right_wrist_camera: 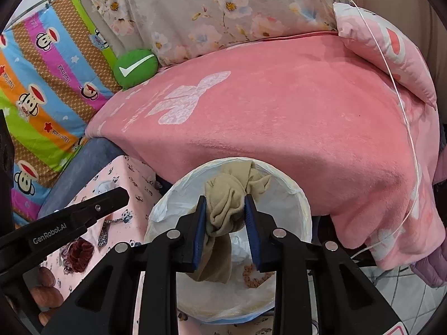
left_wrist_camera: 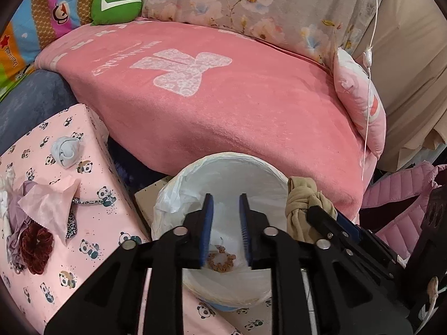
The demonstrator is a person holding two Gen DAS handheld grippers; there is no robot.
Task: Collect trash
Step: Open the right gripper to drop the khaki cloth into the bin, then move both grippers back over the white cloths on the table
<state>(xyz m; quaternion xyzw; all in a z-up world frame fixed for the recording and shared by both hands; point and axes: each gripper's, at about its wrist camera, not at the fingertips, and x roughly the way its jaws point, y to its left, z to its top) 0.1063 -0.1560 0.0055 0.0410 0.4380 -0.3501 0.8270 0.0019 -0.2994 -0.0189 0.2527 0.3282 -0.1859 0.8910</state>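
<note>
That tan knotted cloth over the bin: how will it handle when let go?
Likely floppy: the cloth sags below the right tool in a loose tail. Probably light, since a pinch at its knot carries it. It may snag rather than slip, being bunched between the pads, and should drop into the bin without rolling.

Ahead of me I see a pink blanket (left_wrist_camera: 223, 106) with a pale bow print spread over a bed, and a floral quilt (left_wrist_camera: 251, 2) bunched behind it. A round green cushion (left_wrist_camera: 116, 5) with a white tick sits at the blanket's far left corner, touching a striped cartoon sheet (right_wrist_camera: 47, 89). A small pink pillow (left_wrist_camera: 360, 106) leans at the blanket's right edge, a thin white cord (left_wrist_camera: 368, 83) hanging across it.
</note>
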